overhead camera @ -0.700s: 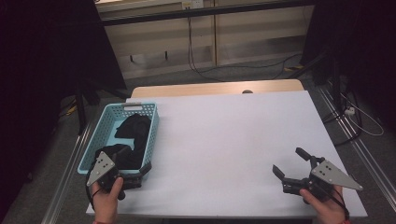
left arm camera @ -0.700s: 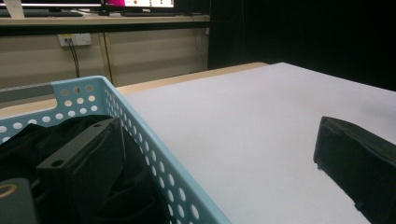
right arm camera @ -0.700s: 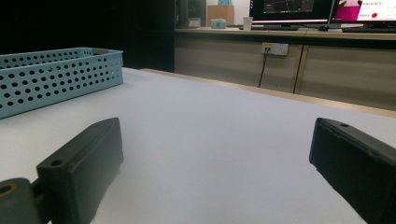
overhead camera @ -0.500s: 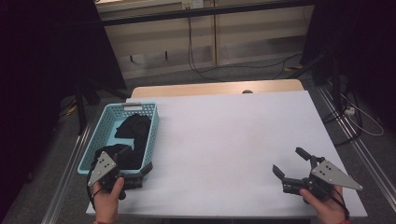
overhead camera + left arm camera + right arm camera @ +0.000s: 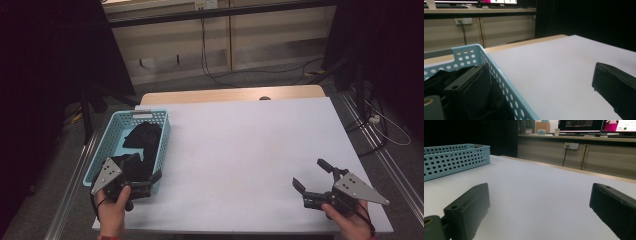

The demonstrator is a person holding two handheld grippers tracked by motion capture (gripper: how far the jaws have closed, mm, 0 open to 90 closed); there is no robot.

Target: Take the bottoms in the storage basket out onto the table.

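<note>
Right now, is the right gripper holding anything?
No, the right gripper has its jaws spread open above the bare white table.

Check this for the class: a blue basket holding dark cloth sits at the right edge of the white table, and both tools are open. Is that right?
Not quite. The high view shows the blue basket with the dark cloth at the table's left edge, by the left tool. Both tools are open, the right tool over bare table.
</note>
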